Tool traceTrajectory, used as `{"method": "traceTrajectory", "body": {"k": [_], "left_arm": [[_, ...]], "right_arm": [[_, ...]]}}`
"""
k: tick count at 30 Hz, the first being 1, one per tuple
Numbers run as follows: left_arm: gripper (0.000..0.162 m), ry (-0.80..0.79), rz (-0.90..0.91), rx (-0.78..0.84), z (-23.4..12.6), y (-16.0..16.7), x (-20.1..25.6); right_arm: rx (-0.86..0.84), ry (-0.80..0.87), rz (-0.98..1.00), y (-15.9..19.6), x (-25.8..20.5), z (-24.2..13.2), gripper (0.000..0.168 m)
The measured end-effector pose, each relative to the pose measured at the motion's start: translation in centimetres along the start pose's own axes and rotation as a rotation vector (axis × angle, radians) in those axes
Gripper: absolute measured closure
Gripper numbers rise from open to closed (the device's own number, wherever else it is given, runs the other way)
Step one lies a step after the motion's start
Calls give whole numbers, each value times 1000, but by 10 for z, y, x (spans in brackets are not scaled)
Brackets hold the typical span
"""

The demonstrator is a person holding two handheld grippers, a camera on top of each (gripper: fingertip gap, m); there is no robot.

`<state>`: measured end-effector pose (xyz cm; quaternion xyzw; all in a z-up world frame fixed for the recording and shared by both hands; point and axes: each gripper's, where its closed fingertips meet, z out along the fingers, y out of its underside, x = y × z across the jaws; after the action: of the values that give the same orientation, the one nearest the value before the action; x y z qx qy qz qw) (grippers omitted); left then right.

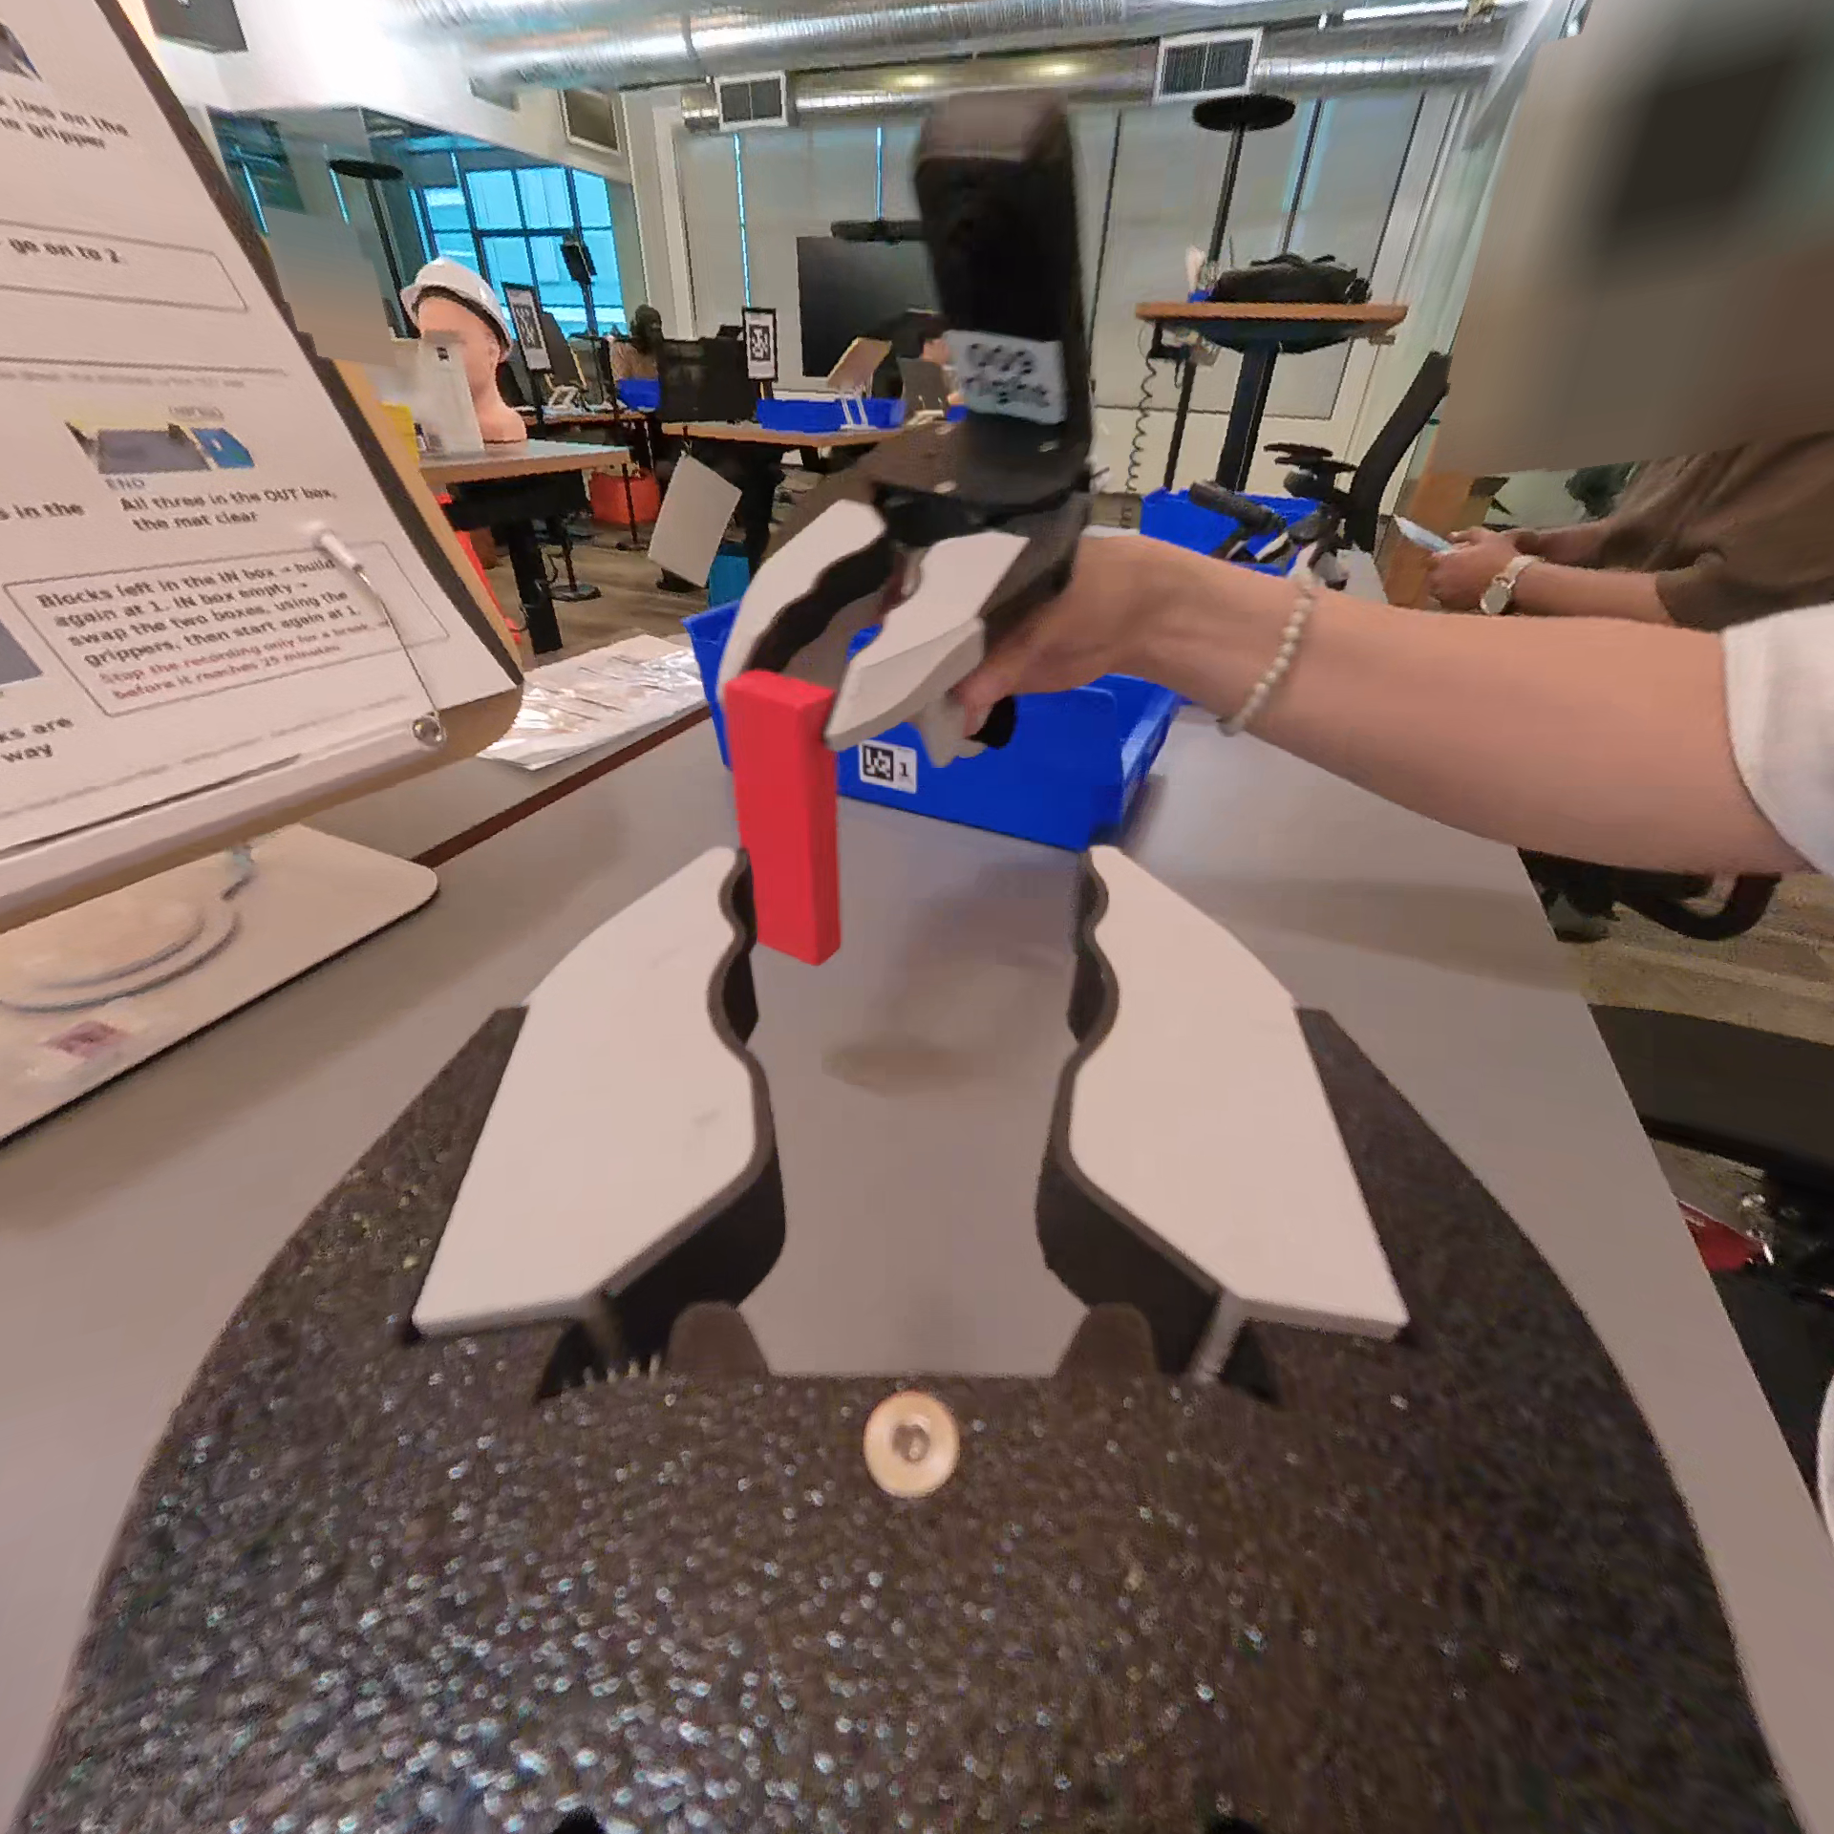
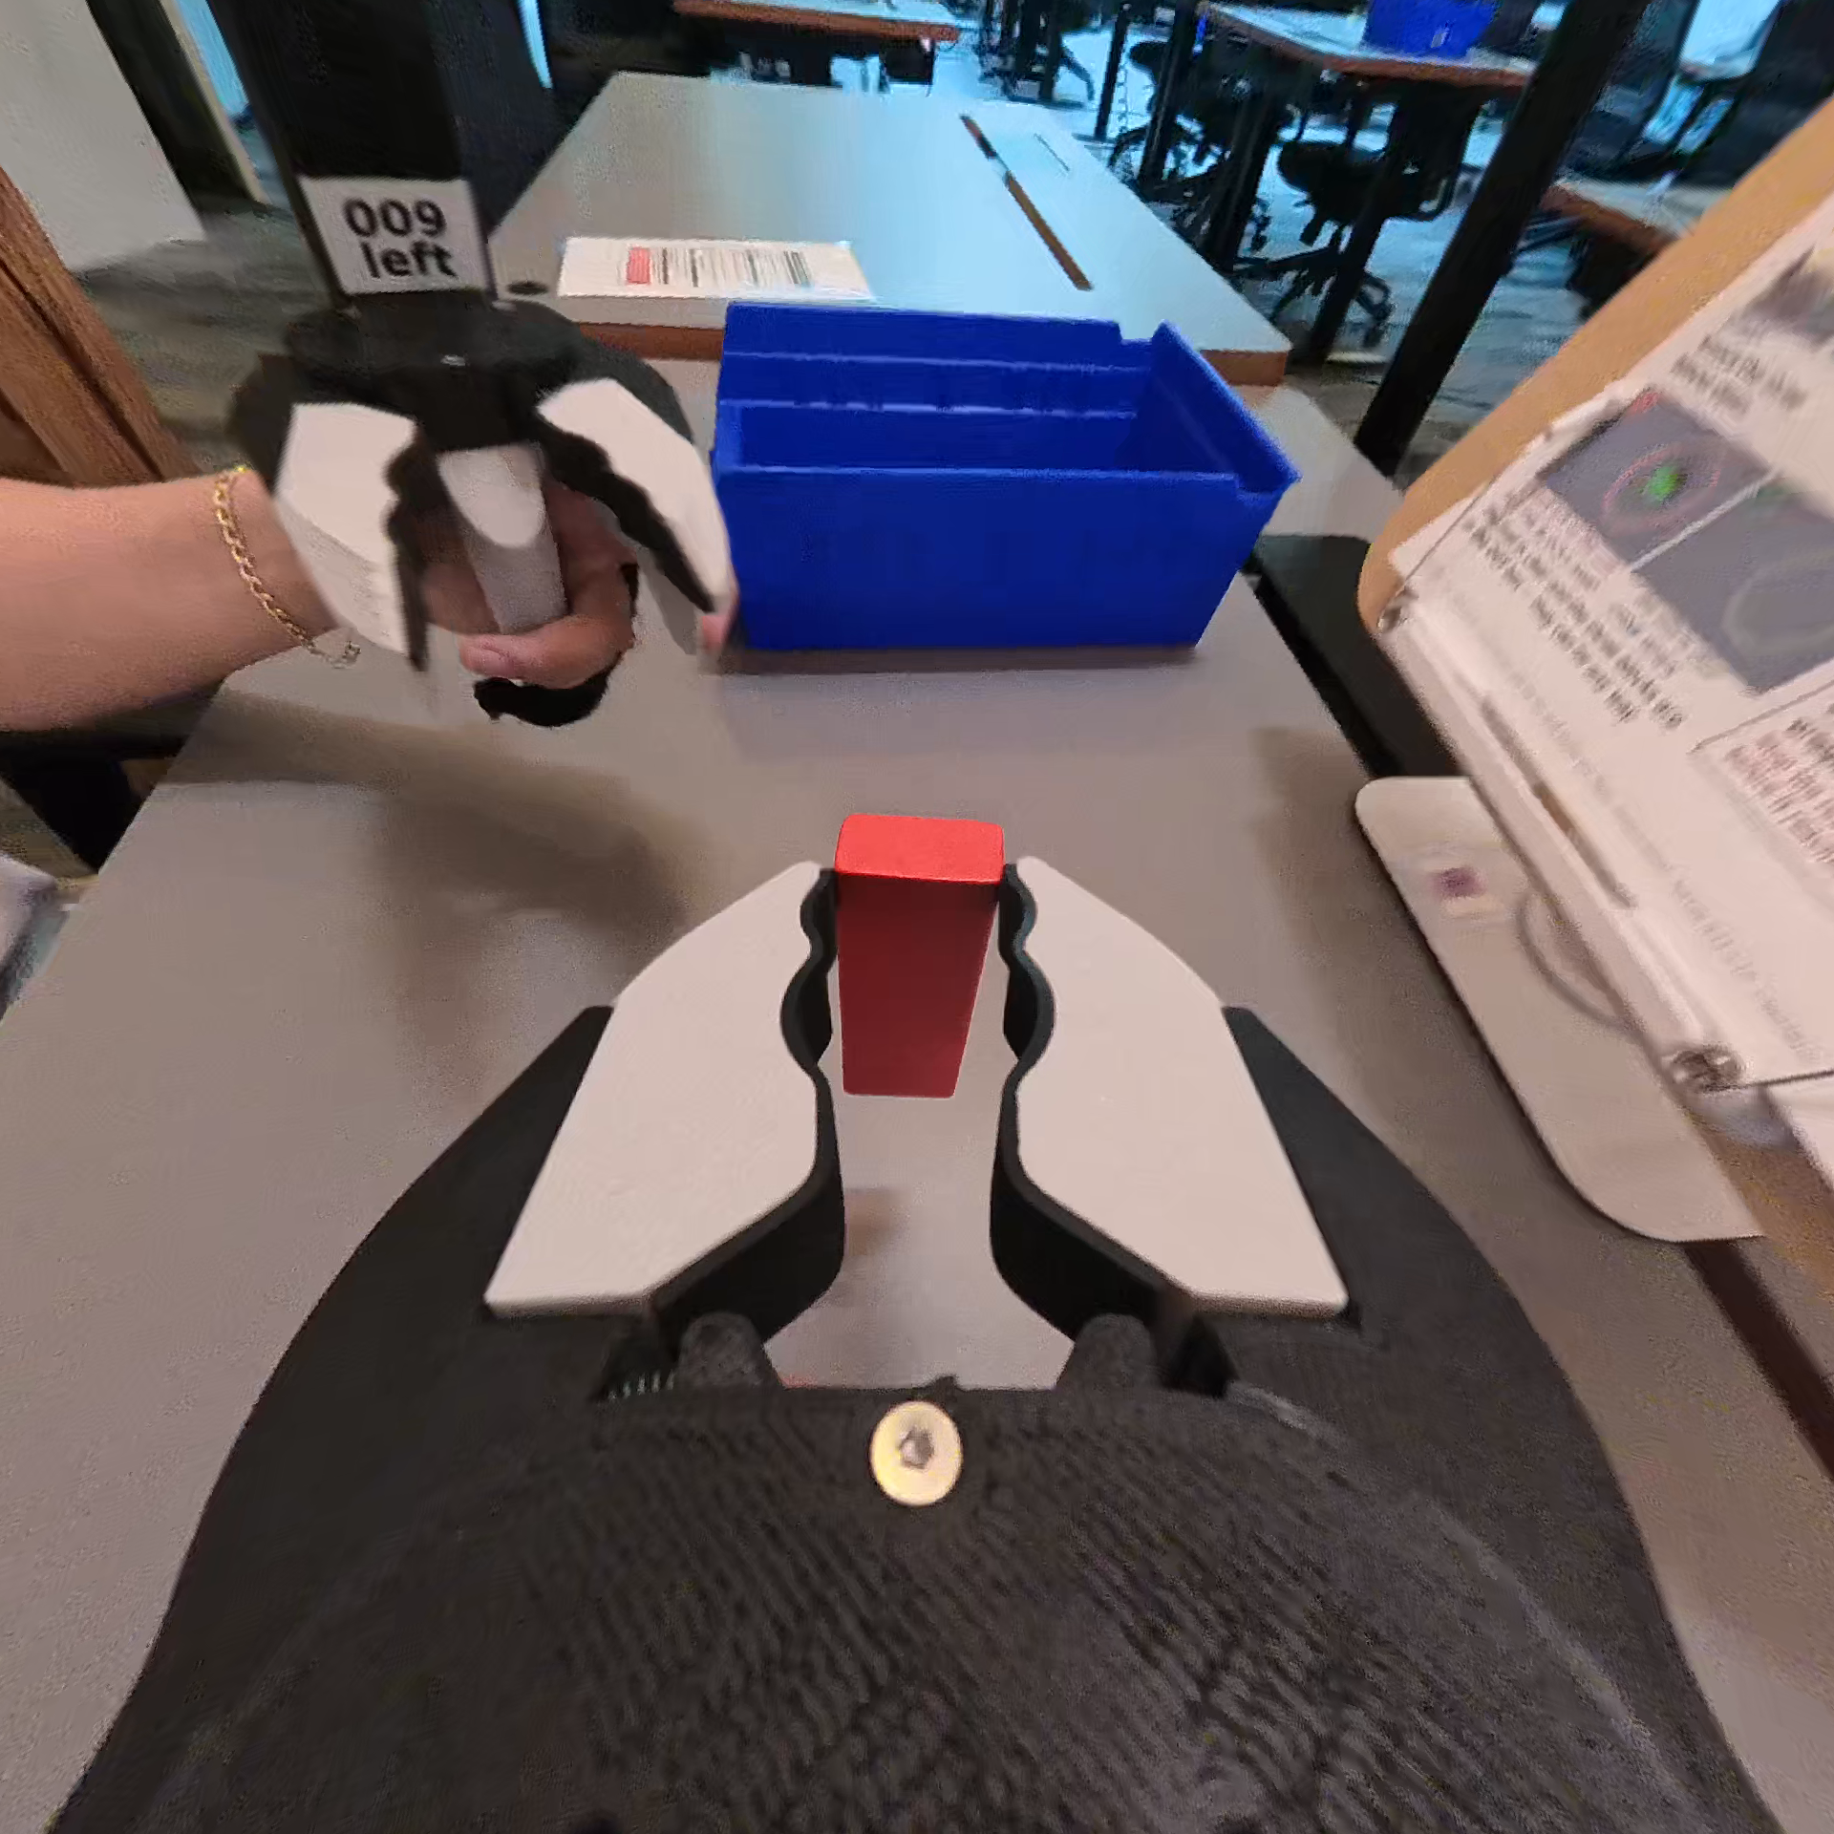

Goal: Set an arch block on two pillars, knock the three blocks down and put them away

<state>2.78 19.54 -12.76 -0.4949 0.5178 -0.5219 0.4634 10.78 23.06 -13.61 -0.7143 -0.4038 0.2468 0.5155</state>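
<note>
My right gripper (image 2: 918, 878) is shut on a red rectangular block (image 2: 913, 992), gripping its upper end so the block hangs upright above the grey table (image 2: 347, 943). In the left wrist view the right gripper (image 1: 794, 695) holds the red block (image 1: 789, 824) in front of a blue bin (image 1: 1032, 774). My left gripper (image 1: 913, 873) is open and empty, its jaws wide apart, just above the table. In the right wrist view the left gripper (image 2: 546, 640) hangs open to the left of the blue bin (image 2: 973, 536), apart from the block.
An instruction board on a white stand (image 1: 198, 496) is at the table's side (image 2: 1637, 645). A printed sheet (image 2: 710, 268) lies behind the bin. Clear plastic packets (image 1: 595, 695) lie by the board. Another person's arms (image 1: 1687, 536) are beyond the table. Desks and chairs fill the room behind. There is about 10 centimetres between the tips of the two grippers.
</note>
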Motion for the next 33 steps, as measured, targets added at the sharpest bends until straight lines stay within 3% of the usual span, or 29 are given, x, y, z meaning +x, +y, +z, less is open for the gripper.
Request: {"method": "traceTrajectory", "body": {"k": [9, 14, 22, 33], "left_arm": [[104, 19, -48, -31, 0, 21, 9], [106, 20, -43, -20, -3, 21, 10], [106, 56, -61, -28, -4, 26, 13], [107, 72, -51, -52, -2, 32, 14]], "right_arm": [[50, -125, -22, 32, 23, 13, 137], [44, -83, 10, 45, 43, 18, 137], [64, -118, 34, 53, 42, 25, 137], [-34, -152, -19, 66, 36, 37, 136]]}}
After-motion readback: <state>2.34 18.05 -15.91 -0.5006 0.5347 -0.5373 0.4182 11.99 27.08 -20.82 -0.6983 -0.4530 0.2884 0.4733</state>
